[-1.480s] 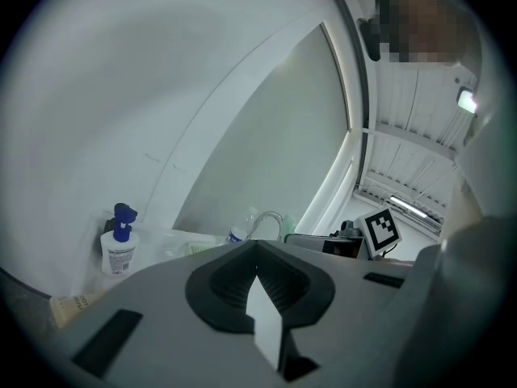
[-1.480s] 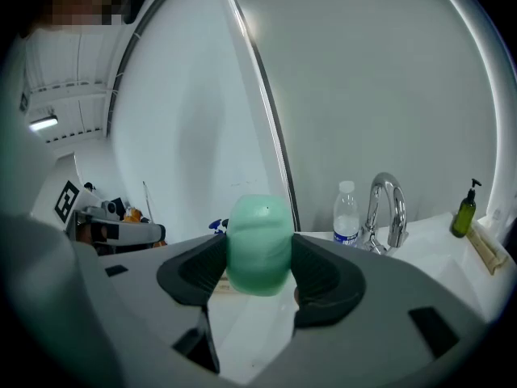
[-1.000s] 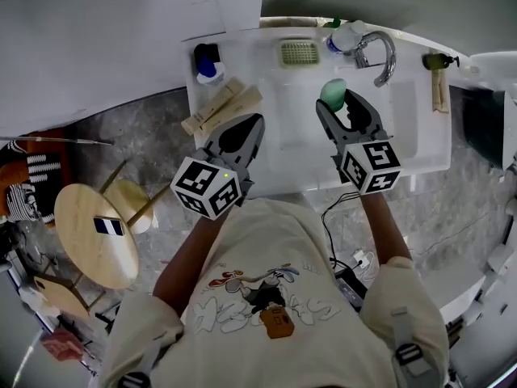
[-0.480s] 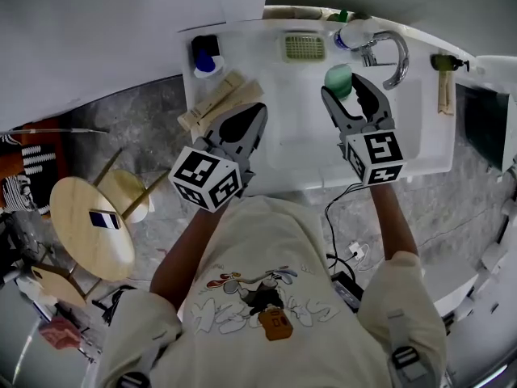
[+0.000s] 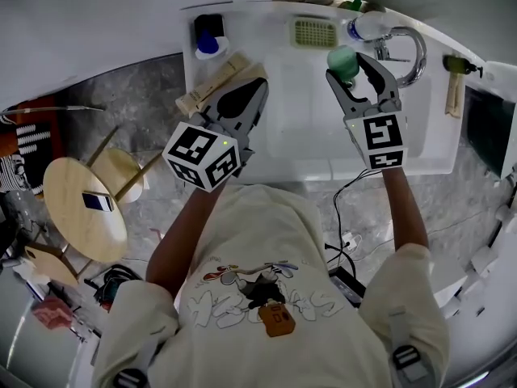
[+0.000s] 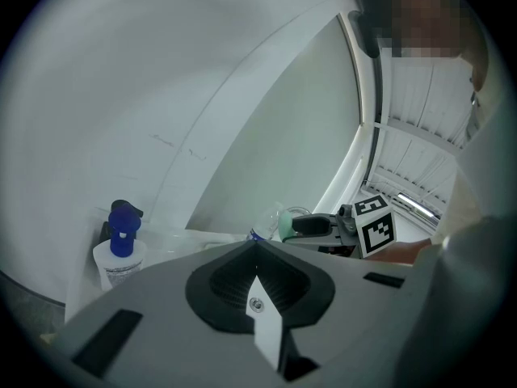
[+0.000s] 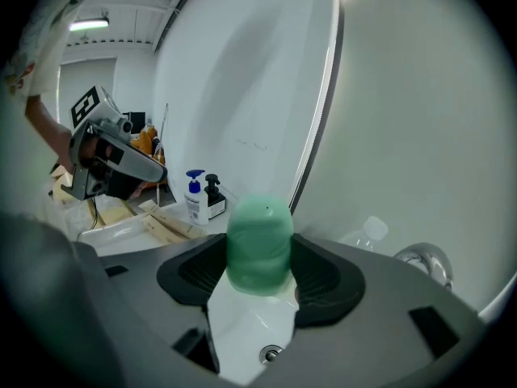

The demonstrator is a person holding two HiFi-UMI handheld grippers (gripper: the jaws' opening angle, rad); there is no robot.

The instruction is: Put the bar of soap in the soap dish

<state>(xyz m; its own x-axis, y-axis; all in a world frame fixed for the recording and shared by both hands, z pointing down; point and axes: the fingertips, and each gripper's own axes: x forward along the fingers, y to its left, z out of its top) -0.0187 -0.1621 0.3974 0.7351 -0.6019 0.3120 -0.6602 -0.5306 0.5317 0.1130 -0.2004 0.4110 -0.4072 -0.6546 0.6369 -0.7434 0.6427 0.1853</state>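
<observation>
Right gripper view: bar of soap (image 7: 259,243) clamped between right gripper (image 7: 258,277) jaws.

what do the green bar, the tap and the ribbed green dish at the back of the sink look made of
Green bar: looks like soap, with a matte, waxy, slightly translucent surface and rounded edges.
Tap: metal, likely chrome-plated, judging by the mirror-bright curved spout.
Dish: probably plastic, pale green with moulded ribs, though it is too small to be sure.

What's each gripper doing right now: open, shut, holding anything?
The left gripper is shut, holding nothing.
The right gripper is shut on the green bar of soap.
</observation>
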